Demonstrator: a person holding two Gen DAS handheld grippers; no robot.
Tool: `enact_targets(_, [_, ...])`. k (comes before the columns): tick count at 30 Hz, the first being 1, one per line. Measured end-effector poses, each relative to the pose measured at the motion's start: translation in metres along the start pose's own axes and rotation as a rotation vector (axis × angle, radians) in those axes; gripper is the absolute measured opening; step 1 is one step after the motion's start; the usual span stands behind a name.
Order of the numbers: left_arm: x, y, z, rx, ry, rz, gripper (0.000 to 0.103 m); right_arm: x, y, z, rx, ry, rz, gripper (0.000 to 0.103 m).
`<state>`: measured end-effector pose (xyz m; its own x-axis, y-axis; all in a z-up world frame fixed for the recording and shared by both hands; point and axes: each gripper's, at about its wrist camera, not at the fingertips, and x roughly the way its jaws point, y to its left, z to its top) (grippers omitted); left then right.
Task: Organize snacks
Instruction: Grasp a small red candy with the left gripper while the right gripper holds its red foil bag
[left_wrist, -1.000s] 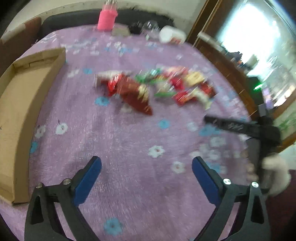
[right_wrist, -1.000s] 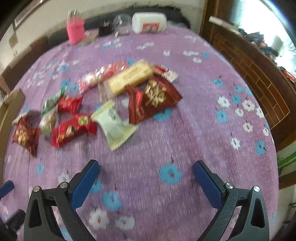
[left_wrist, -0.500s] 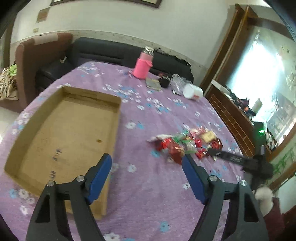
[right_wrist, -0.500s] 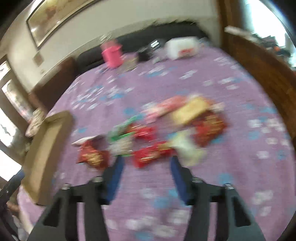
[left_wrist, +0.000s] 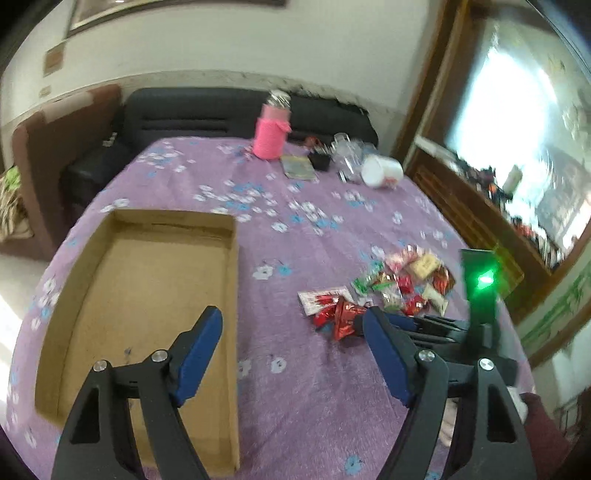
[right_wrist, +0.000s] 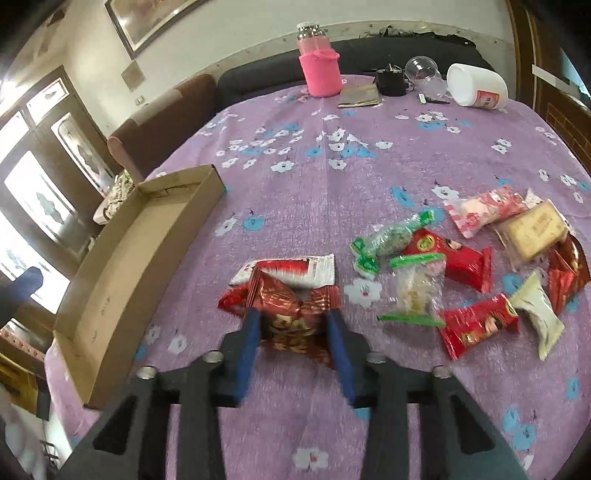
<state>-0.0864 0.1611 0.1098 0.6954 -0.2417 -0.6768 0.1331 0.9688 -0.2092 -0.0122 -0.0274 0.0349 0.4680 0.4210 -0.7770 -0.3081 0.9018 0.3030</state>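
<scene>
In the right wrist view, the right gripper (right_wrist: 291, 328) is seen low in the middle of the frame, its blue pads set on either side of a dark red crinkled foil snack packet with gold print (right_wrist: 291, 314). The jaws have just been closing, the packet lies between them and appears pinched at its two sides, so it is judged clamped. The packet's long axis runs roughly across the frame, square to the fingers, and its far edge overlaps a red-and-white flat wrapper (right_wrist: 295, 271).

To the right of the frame the remaining loose snacks (right_wrist: 476, 266) are scattered on the purple flowered tablecloth (right_wrist: 332, 184).

The shallow open cardboard tray (right_wrist: 122, 266), still without snacks, lies at the left of the frame, well apart from the packet; a carry leftward is judged to be the coming move.

In the left wrist view, the left gripper (left_wrist: 291, 343) is held apart and without load, above the tray's near right wall (left_wrist: 231, 332). The packet is nearer to the right gripper, the tray to the left.
</scene>
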Motion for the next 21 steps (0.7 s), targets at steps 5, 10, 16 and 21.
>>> enact_targets(5, [0.050, -0.022, 0.013, 0.105, 0.119, 0.003, 0.078, -0.016, -0.016, -0.027, -0.041, -0.020, -0.054, 0.029])
enact_targets(10, [0.110, -0.026, 0.025, 0.099, 0.237, -0.028, 0.078, -0.028, -0.041, -0.042, 0.023, -0.062, -0.088, 0.029])
enact_targets(16, [0.155, -0.037, 0.029, 0.185, 0.310, 0.015, 0.078, -0.036, -0.060, -0.040, 0.112, -0.112, -0.028, 0.034])
enact_targets(21, [0.165, -0.030, 0.013, 0.093, 0.443, -0.060, 0.036, -0.041, -0.064, -0.040, 0.130, -0.147, -0.043, 0.034])
